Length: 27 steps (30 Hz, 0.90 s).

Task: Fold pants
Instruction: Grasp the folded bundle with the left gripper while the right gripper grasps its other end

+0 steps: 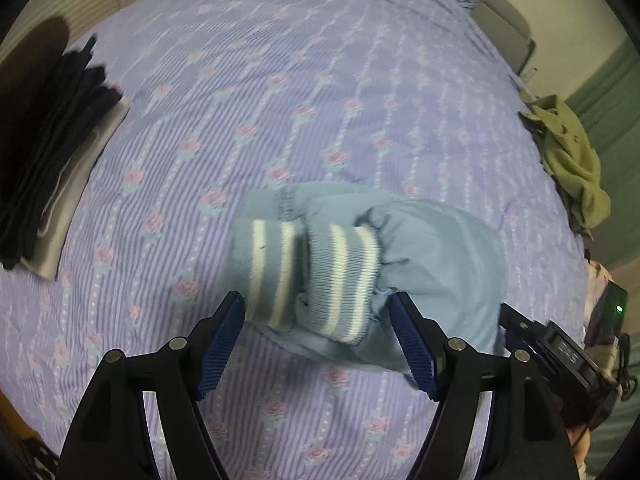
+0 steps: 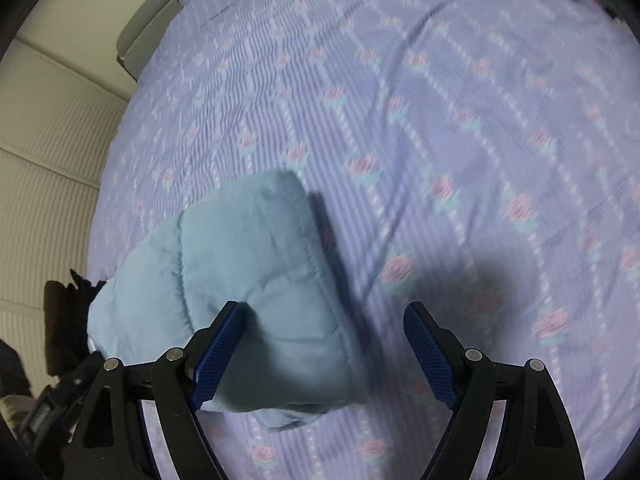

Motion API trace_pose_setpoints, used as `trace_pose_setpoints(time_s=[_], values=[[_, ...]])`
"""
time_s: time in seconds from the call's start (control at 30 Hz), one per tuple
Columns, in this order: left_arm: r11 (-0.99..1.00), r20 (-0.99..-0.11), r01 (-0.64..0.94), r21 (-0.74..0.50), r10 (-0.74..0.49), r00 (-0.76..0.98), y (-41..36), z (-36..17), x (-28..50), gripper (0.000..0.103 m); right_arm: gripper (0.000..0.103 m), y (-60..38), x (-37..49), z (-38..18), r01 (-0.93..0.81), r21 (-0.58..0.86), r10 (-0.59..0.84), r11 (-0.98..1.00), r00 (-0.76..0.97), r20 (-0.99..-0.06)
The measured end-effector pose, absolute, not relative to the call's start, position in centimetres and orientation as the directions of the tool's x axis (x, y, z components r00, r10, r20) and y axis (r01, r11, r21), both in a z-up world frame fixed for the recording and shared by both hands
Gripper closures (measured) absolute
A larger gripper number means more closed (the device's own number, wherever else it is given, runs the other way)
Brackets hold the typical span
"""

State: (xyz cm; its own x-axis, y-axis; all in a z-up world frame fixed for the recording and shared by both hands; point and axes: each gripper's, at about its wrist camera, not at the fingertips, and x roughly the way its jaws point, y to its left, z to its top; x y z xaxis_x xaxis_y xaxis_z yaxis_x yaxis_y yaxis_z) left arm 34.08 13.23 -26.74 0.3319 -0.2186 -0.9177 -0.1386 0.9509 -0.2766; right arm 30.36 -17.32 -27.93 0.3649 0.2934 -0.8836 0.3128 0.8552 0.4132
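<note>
Across both views spreads the bedsheet [image 1: 320,100], lilac with fine stripes and rows of pink roses, slightly creased. Near its middle lie the pants [image 1: 436,256], a pale blue garment folded into a compact, puffy bundle. Their surface is soft and smooth with stitched seams curving across it, and a gathered elastic band shows at the far edge of the bundle. Two ribbed cuffs [image 1: 312,280], blue with white stripes, sit side by side on top of the bundle, at the end of it nearest the left gripper.

At the sheet's left edge in the left wrist view rests a stack of dark folded clothes [image 1: 52,160] on a grey layer. At its right edge lies a crumpled olive garment [image 1: 568,160].

Beside the pants, the left gripper [image 1: 316,344] is released, its blue pads spread on either side of the cuffs without touching them. The right gripper [image 2: 324,352] is likewise spread wide, its left pad over the blue fabric; whether it touches cannot be told.
</note>
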Motion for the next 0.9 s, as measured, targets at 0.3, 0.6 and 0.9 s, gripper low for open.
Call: trace_pose_setpoints(time_s=[0.3,0.6,0.9], values=[[0.847,-0.886,-0.292,-0.443,-0.365,0.285,18.4,-32.3,33.4,0.015,0.02,-12.0,31.2,-28.7,0.133,0.378,0.325,0.916,0.306,-0.895],[0.804,-0.844,-0.28,-0.525,-0.451,0.289,18.7,-35.1,34.7,0.012,0.02,-11.7,32.8,-30.3,0.139,0.386,0.337,0.912,0.282,-0.898],[0.719,-0.794,-0.339,-0.607,-0.536,0.286,19.7,-38.0,35.8,0.009,0.015,-12.4,33.6,-31.5,0.155,0.384,0.334,0.91,0.273,-0.902]])
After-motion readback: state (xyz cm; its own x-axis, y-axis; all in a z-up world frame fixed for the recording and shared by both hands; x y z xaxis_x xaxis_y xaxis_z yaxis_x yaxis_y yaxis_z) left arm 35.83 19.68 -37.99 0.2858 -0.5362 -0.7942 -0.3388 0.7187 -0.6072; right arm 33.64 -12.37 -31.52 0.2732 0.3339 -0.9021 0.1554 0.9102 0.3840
